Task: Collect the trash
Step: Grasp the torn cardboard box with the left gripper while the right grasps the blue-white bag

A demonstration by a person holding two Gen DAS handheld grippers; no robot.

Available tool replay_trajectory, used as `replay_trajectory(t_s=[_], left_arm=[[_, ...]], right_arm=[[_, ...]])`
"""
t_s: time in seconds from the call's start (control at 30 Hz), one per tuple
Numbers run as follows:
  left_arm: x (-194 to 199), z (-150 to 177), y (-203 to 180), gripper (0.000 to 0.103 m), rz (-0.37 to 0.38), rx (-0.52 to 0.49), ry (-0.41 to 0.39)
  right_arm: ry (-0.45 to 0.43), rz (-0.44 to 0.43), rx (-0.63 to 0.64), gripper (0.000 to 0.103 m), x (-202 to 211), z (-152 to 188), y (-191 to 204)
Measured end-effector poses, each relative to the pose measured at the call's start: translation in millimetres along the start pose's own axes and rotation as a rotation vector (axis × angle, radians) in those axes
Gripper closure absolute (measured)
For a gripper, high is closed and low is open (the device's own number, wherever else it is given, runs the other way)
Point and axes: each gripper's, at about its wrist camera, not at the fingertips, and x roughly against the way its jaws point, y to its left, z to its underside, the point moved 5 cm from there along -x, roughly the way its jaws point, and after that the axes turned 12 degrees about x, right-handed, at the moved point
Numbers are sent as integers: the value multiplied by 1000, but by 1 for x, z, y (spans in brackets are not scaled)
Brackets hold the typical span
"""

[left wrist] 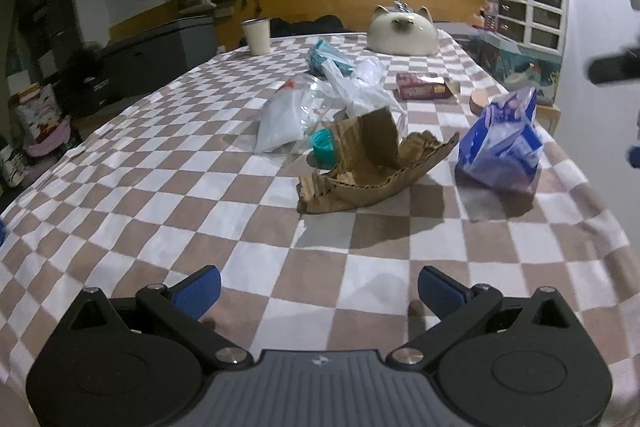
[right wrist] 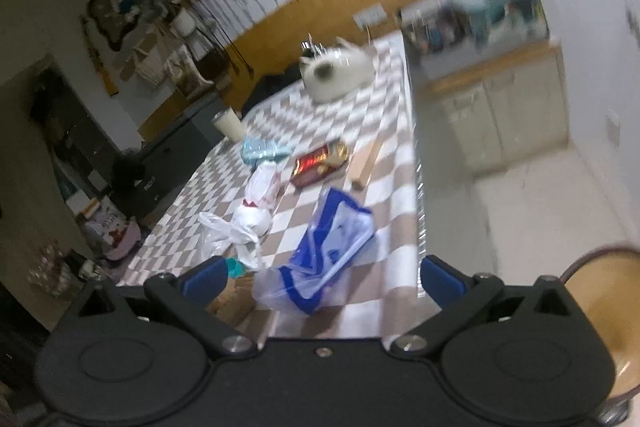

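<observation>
Jaws, both pairs: spread wide, holding nothing. Left gripper (left wrist: 319, 287): low over the near part of the checked surface (left wrist: 168, 195), blue pads apart, trash ahead of it and untouched. Right gripper (right wrist: 322, 277): tilted, above the surface's near right edge, with the blue bag (right wrist: 332, 247) just ahead between its pads; view blurred. Trash, all on the surface: torn cardboard (left wrist: 372, 167), curled, at centre; teal cap (left wrist: 325, 145) touching its left side; clear bag (left wrist: 288, 115) and white bag (left wrist: 360, 83) bunched together just behind it; blue bag (left wrist: 502, 143), crumpled and standing, to the right of the cardboard and apart from it; red packet (left wrist: 424, 85) farther back on the right; teal wrapper (left wrist: 330, 57) behind the white bag. Other items: wood block (right wrist: 366, 163) near the right edge beside the red packet; cream cup (left wrist: 256, 37) at the far left; cat-shaped ceramic piece (left wrist: 402, 31) at the far end. Beyond the right edge: drawer unit (left wrist: 532, 13) against the wall.
</observation>
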Motion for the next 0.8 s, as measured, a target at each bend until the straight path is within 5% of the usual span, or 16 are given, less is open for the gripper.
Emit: replay_trajectory(t_s=[0.23, 0.37, 0.8], left_arm=[[-15, -1, 4, 0, 103, -80, -26], [-28, -6, 16, 0, 226, -40, 18], [-56, -49, 0, 0, 349, -213, -14]], right_arm=[[98, -33, -199, 11, -56, 9, -1], [99, -56, -252, 23, -74, 14, -2], [82, -61, -205, 43, -95, 13, -3]])
